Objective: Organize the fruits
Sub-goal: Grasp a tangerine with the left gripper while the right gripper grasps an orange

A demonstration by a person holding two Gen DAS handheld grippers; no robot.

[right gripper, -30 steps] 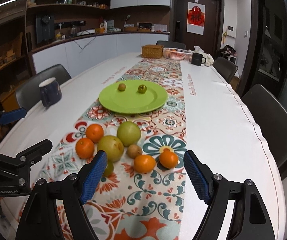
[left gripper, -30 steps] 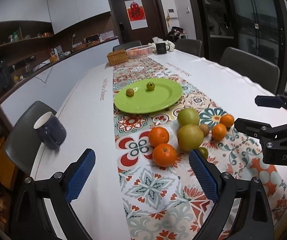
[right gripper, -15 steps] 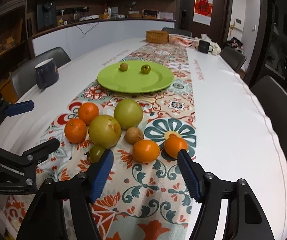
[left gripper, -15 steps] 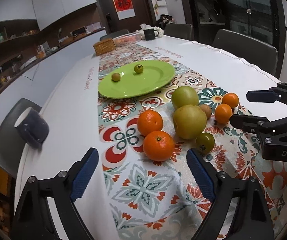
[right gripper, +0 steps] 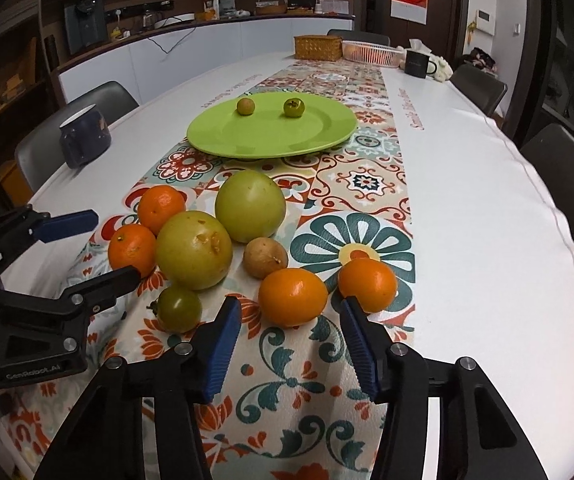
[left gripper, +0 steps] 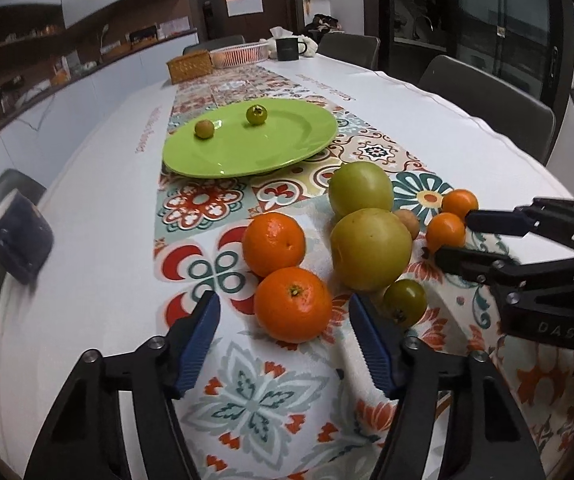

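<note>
Orange mandarin (left gripper: pixel 293 304) sits between the wide-open fingers of the left gripper (left gripper: pixel 285 334), not gripped. Right gripper (right gripper: pixel 291 338) is also wide open and holds nothing, with another mandarin (right gripper: pixel 291 297) just ahead of its tips. Green plate (right gripper: pixel 247 140) farther back carries two small fruits.

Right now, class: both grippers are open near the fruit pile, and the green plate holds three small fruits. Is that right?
Not quite. The green plate holds two small fruits, not three, as the right wrist view shows. The left gripper and right gripper are indeed open near the fruit pile.
</note>
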